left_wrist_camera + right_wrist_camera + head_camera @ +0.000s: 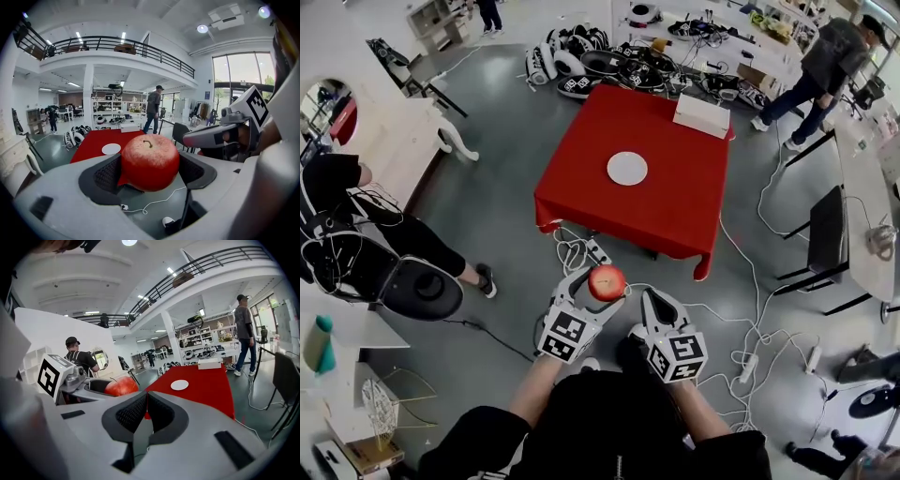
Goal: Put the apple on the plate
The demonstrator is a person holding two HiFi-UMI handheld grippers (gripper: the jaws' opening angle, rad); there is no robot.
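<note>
A red apple (607, 282) is clamped in my left gripper (602, 284), held above the grey floor short of the table; in the left gripper view the apple (150, 162) fills the space between the two dark pads. My right gripper (649, 302) rides beside it on the right, its jaws shut with nothing between them (146, 412). The apple (121, 386) also shows at the left of the right gripper view. A white plate (627, 168) lies near the middle of the red-covered table (581, 178) ahead; the plate (111, 148) (179, 385) is bare.
A white box (701, 114) sits on the table's far right corner. Cables and a power strip (596, 252) trail on the floor before the table. A seated person (356, 234) is at the left, a walking person (825, 70) at the far right, black chairs (825, 239) to the right.
</note>
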